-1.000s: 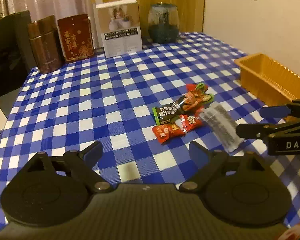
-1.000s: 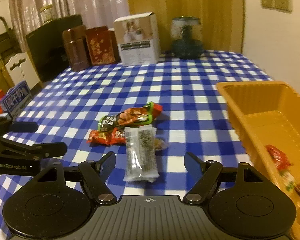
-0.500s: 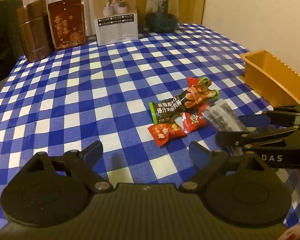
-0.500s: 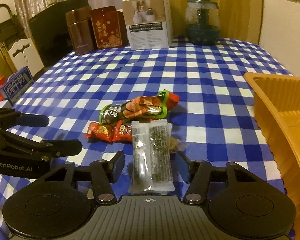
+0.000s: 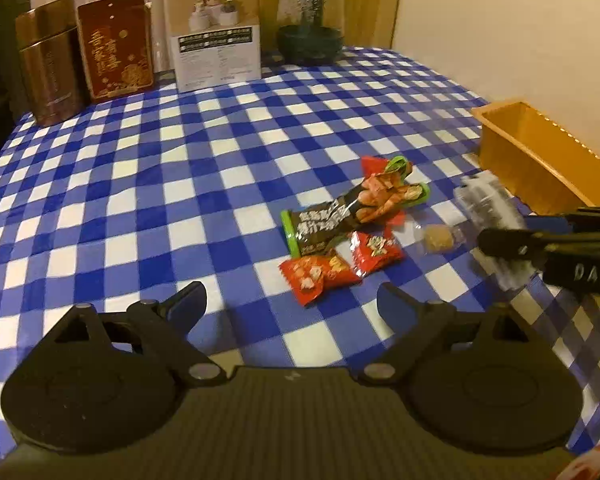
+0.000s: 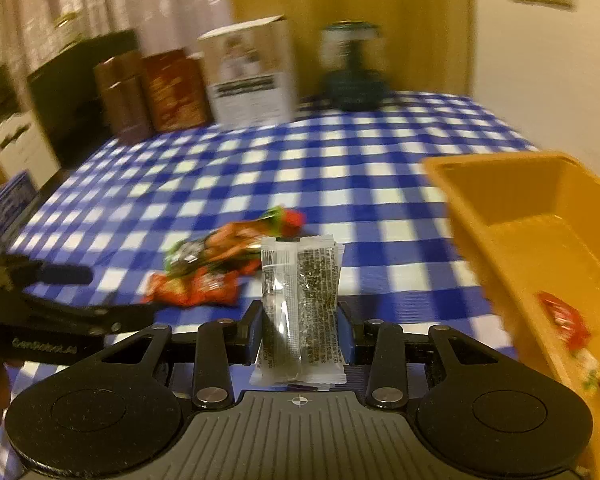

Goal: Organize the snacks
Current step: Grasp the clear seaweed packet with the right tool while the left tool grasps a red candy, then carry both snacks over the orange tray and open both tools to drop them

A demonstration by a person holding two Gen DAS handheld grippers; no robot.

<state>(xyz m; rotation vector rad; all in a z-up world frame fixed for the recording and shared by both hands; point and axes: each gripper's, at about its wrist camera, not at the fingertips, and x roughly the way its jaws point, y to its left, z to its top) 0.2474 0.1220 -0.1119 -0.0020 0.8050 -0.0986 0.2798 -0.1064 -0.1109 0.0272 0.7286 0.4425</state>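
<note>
My right gripper [image 6: 300, 328] has its jaws closing on a clear packet of dark seeds [image 6: 300, 304]. Both pads press its sides and it stands clear of the cloth. In the left wrist view the same packet [image 5: 488, 208] is blurred in that gripper [image 5: 500, 240] beside the orange bin [image 5: 540, 160]. My left gripper [image 5: 292, 300] hangs open over the cloth with nothing between its fingers. Just past it lie two red packets [image 5: 316, 276], a dark packet with green ends [image 5: 356, 212] and a small wrapped candy [image 5: 438, 238]. The bin [image 6: 480, 200] holds a red snack [image 6: 564, 316].
At the table's far edge stand a brown tin [image 5: 48, 68], a red tin [image 5: 116, 48], a white box [image 5: 216, 40] and a glass jar [image 5: 310, 20]. A wall runs along the right behind the bin. The blue checked cloth [image 5: 140, 200] covers the table.
The right gripper's jaws came together on the clear packet and lifted it off the cloth, uncovering a small wrapped candy. The left gripper moved slightly forward and stays open.
</note>
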